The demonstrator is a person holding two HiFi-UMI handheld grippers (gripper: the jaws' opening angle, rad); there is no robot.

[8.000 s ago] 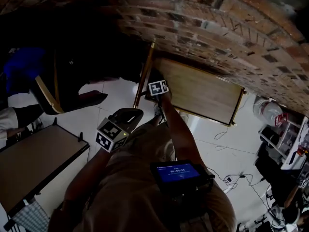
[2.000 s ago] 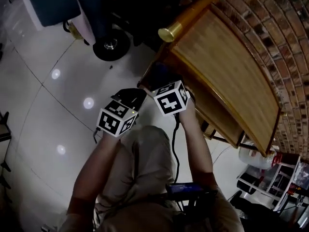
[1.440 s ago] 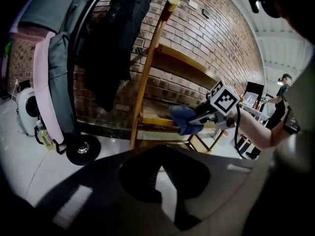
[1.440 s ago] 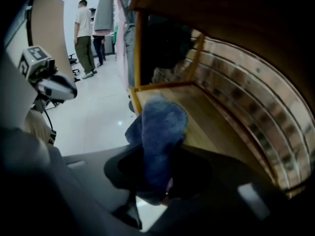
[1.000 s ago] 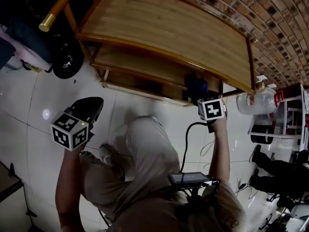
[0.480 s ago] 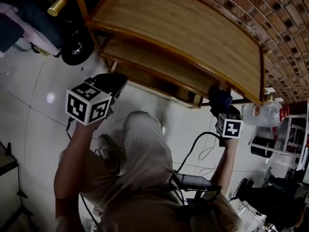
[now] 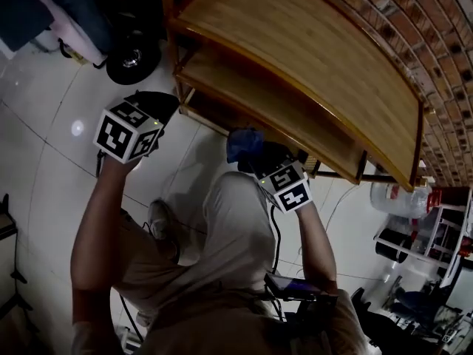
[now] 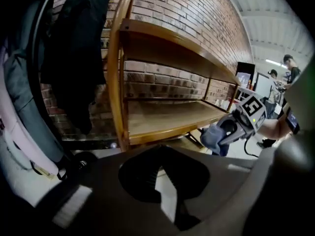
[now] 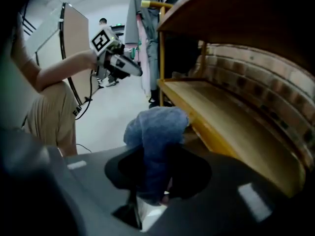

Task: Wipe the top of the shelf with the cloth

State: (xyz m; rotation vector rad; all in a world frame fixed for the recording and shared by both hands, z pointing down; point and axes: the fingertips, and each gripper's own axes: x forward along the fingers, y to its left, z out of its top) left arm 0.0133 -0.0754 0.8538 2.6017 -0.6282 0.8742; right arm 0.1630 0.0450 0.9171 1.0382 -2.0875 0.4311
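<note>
**Right gripper** (image 7: 253,151): fingers clamped on the blue cloth (image 7: 241,142), which bunches up above the tips. In the right gripper view the cloth (image 9: 157,129) sits just outside the front edge of the lower board (image 9: 231,127), with the underside of the top board overhead at 1 o'clock. Contact with the lower board's edge cannot be confirmed. The cloth is not on the shelf top.

**Left gripper** (image 7: 164,102): fingers drawn together with nothing between them. It is held over the floor at 9 o'clock from the right gripper, near the shelf's corner post (image 8: 116,77).

**Shelf** (image 7: 318,58): in the head view the bare wooden top runs from 11 o'clock to 4 o'clock, its rear edge against the brick wall (image 7: 414,21).

**Clearance:** white tiled floor (image 7: 52,146) lies open from 7 to 9 o'clock. A black wheel (image 7: 133,61) and hanging garments (image 8: 78,48) crowd the shelf's end at 11 o'clock.
</note>
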